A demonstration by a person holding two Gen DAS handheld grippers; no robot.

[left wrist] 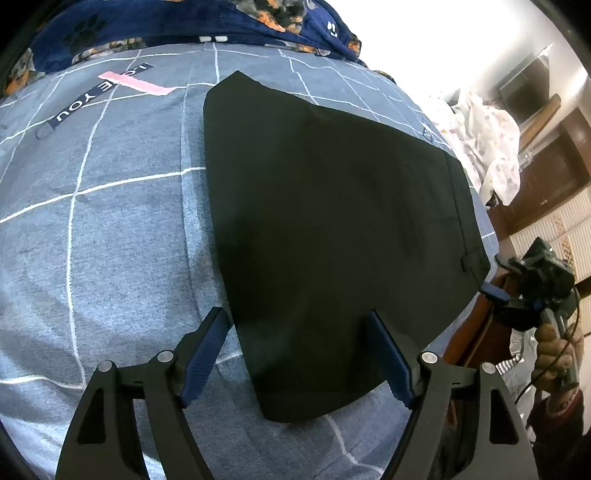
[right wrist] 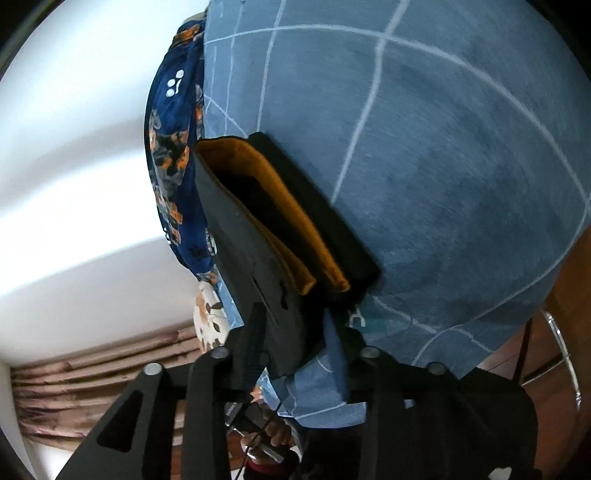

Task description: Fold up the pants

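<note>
Black pants [left wrist: 332,221] lie folded flat on a blue-grey checked bedsheet [left wrist: 110,221]. My left gripper [left wrist: 299,354] is open, hovering over the near edge of the pants with its blue-padded fingers [left wrist: 207,354] spread on either side of that edge. My right gripper [left wrist: 495,291] shows in the left wrist view at the waistband corner by the bed's right edge. In the right wrist view the right gripper [right wrist: 295,332] is shut on the pants' waistband [right wrist: 280,236], whose orange lining shows in the open waist.
A dark blue floral blanket [left wrist: 184,26] lies bunched at the far end of the bed. A pink-and-navy printed strip [left wrist: 129,83] marks the sheet. A white patterned cloth [left wrist: 491,147] and wooden furniture [left wrist: 554,166] stand to the right of the bed.
</note>
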